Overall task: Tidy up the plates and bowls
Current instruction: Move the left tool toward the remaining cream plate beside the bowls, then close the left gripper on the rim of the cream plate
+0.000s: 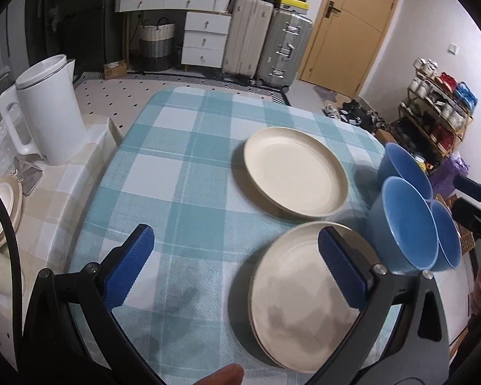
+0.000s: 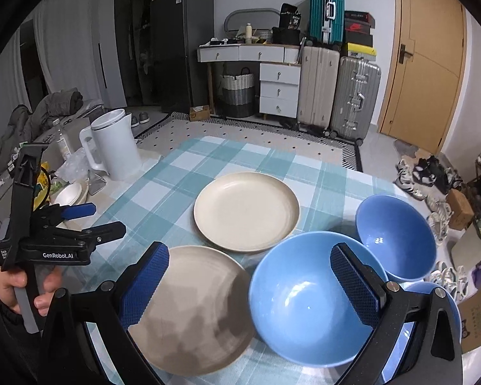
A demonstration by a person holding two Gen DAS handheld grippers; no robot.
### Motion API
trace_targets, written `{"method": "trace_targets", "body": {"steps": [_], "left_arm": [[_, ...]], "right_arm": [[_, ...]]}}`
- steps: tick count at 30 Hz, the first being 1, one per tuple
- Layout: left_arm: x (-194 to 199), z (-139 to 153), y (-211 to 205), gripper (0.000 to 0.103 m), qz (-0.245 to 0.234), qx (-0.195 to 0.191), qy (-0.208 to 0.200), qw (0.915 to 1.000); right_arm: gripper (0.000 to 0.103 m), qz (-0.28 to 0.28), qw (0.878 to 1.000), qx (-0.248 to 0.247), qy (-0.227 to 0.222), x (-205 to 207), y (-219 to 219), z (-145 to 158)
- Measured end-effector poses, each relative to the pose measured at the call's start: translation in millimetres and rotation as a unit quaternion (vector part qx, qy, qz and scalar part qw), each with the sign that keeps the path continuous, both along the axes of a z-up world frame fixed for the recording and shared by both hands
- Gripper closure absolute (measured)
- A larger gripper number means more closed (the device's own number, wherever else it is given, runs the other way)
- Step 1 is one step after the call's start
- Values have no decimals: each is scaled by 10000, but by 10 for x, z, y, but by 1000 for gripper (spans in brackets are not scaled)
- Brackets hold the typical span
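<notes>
Two cream plates lie on the blue checked tablecloth [image 1: 163,173]: a far plate [image 1: 295,173] [image 2: 246,210] and a near plate [image 1: 301,301] [image 2: 192,311]. Three blue bowls stand to their right: a near bowl [image 2: 308,298] [image 1: 404,224], a far bowl [image 2: 397,234] [image 1: 404,166], and a third bowl [image 2: 445,308] [image 1: 445,240] partly hidden. My left gripper [image 1: 237,256] is open and empty above the near plate's left side; it also shows in the right wrist view [image 2: 102,221]. My right gripper [image 2: 250,272] is open and empty between the near plate and the near bowl.
A white kettle [image 1: 48,109] [image 2: 112,144] stands on a beige side table at the left, with stacked cream dishes [image 1: 0,211] beside it. Suitcases [image 1: 266,45], drawers and a door stand behind; a shoe rack [image 1: 439,115] is at the right.
</notes>
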State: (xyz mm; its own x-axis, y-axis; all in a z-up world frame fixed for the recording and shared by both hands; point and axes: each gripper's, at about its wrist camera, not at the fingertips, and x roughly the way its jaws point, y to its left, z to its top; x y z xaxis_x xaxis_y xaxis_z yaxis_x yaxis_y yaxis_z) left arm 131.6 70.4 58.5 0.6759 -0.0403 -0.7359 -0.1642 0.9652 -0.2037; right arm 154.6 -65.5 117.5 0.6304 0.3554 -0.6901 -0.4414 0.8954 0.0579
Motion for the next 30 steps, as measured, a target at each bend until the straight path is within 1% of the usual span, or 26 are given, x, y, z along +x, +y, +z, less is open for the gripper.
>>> {"method": "trace_targets", "body": {"steps": [5, 8, 12, 18, 25, 30], "left_arm": [[161, -15, 167, 1, 189, -79, 80, 9998], [266, -22, 202, 1, 180, -55, 96, 9998], [437, -86, 213, 1, 177, -21, 221, 9996], [676, -196, 267, 1, 252, -120, 341, 9990], [954, -324, 239, 1, 134, -116, 501, 9986], [1140, -434, 202, 1, 71, -165, 606, 9980]], "right_arm": [[1, -111, 9997, 78, 200, 256, -9, -8], [1, -176, 9994, 54, 307, 390, -24, -29], [1, -245, 9989, -38, 407, 589, -34, -72], [1, -226, 9972, -100, 702, 944, 2, -198], [1, -212, 9947, -182, 990, 1286, 98, -354], [1, -207, 9918, -241, 1239, 1512, 176, -522]]}}
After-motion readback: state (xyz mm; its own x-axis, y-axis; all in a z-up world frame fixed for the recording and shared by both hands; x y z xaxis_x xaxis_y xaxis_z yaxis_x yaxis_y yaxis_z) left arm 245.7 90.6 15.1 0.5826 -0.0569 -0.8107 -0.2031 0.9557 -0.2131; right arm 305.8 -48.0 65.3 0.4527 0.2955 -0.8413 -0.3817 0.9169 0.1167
